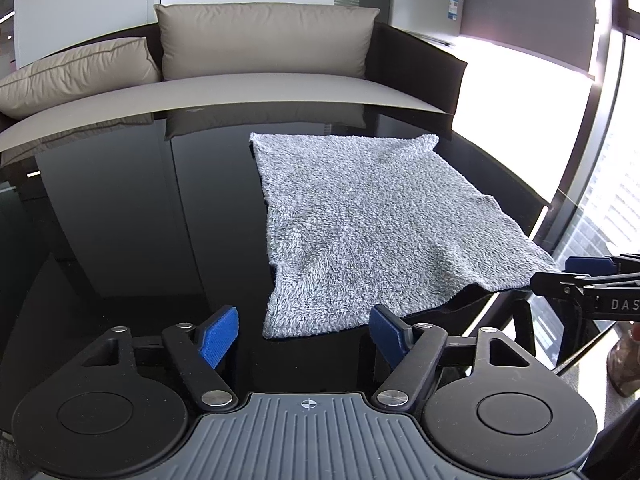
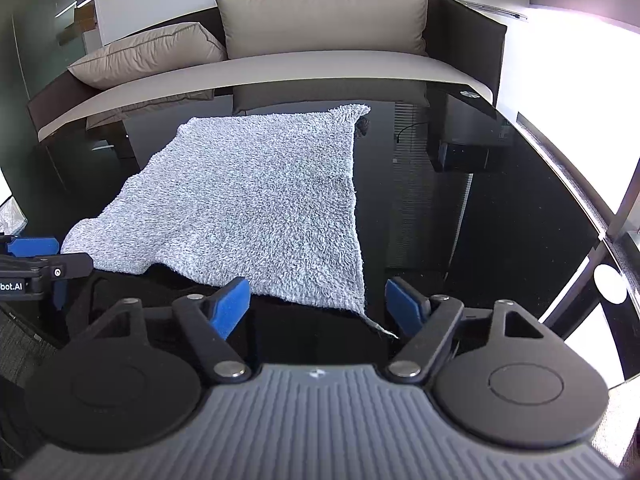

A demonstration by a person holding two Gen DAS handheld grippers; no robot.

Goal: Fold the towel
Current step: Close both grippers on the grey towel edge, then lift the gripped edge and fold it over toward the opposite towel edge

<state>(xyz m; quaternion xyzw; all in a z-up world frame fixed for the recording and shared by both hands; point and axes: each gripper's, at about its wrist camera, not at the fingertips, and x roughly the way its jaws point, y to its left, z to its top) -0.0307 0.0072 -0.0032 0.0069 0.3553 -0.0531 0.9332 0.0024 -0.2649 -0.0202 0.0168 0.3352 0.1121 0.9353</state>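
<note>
Grey towel (image 1: 360, 232) lies flat on the black desk (image 1: 140, 220). Left tool (image 1: 304, 330) and right tool (image 2: 318, 300) gape at its 6 o'clock corners, gripping nothing.

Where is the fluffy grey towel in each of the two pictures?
Left wrist view: the towel lies right of centre, spread flat on the black table.
Right wrist view: the towel lies left of centre on the table.
Shared landmark: the upright beige cushion behind the table.

My left gripper (image 1: 304, 334) and right gripper (image 2: 318, 306): black linkages, blue ribbed pads, silver pivot screws, grey ridged base.
</note>
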